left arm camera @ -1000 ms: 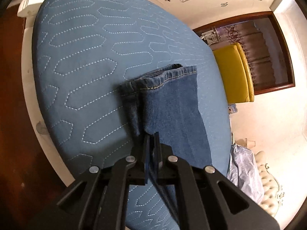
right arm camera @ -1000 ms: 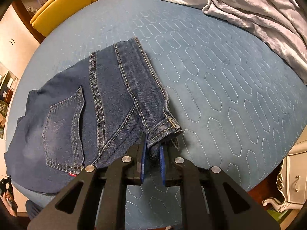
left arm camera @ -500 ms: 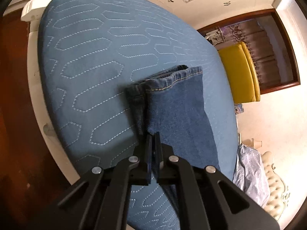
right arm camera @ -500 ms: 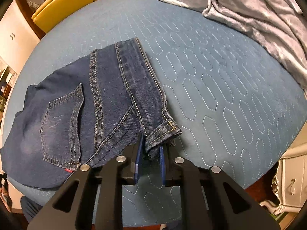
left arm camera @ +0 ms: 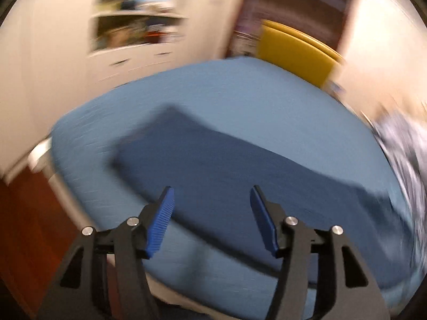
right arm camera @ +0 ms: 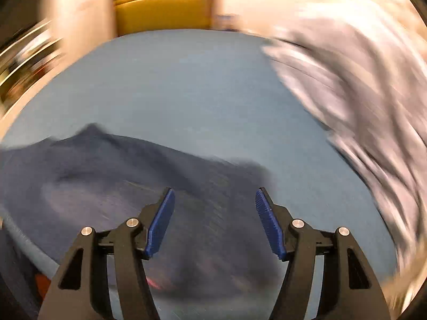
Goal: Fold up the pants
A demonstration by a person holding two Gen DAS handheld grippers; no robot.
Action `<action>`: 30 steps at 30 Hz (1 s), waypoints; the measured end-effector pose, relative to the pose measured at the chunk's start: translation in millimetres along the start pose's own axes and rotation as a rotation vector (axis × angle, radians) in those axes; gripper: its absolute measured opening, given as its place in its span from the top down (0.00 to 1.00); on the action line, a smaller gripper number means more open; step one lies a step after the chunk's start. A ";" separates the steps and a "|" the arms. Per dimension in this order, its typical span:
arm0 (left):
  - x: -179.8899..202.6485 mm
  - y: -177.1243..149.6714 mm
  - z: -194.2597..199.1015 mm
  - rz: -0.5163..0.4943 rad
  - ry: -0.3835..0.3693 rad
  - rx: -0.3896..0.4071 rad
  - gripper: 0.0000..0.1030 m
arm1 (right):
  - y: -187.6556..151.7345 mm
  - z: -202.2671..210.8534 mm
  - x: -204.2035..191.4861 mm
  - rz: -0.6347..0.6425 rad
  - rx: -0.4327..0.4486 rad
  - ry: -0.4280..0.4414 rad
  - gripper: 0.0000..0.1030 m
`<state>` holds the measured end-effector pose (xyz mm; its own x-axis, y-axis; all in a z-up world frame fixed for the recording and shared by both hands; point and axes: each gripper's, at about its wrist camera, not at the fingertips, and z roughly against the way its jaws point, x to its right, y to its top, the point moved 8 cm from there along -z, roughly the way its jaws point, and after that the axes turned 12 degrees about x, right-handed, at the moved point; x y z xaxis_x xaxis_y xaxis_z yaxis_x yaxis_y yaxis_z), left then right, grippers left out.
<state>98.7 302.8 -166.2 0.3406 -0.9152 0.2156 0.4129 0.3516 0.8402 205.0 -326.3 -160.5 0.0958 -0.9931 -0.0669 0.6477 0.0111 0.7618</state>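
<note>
Both views are motion-blurred. Dark blue denim pants (left arm camera: 226, 165) lie flat on the blue quilted bed (left arm camera: 240, 96). In the left wrist view they stretch from centre-left to lower right. My left gripper (left arm camera: 210, 200) is open and empty, raised above the pants near the bed's front edge. In the right wrist view the pants (right arm camera: 106, 176) lie across the lower left. My right gripper (right arm camera: 214, 200) is open and empty, above the pants' near part.
A yellow chair (left arm camera: 296, 50) stands beyond the bed's far side; it also shows in the right wrist view (right arm camera: 162, 10). A grey rumpled blanket (right arm camera: 347, 93) covers the right of the bed. White cabinets (left arm camera: 128, 34) stand behind. The wood floor (left arm camera: 29, 226) lies left.
Both grippers have let go of the pants and opened wide. Both have pulled back, lifted and swung round fast. The pants now lie flat on the bed.
</note>
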 end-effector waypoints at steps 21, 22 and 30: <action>234.8 -28.0 -60.6 -0.403 -0.390 -0.086 0.35 | 51.1 -214.7 -111.4 -0.066 -0.088 0.297 1.00; 244.5 -25.9 -67.7 -0.415 -0.399 -0.086 0.35 | 54.7 -211.7 -106.1 -0.070 -0.071 0.270 1.00; 320.7 -61.9 -160.5 -0.550 -0.463 -0.209 0.52 | 69.2 -146.5 -132.4 0.023 0.043 0.367 0.91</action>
<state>317.9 19.2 -228.9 -0.3327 -0.9429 0.0185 0.5889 -0.1924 0.7850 347.9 -176.9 -193.3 0.3798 -0.8846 -0.2707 0.6109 0.0202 0.7914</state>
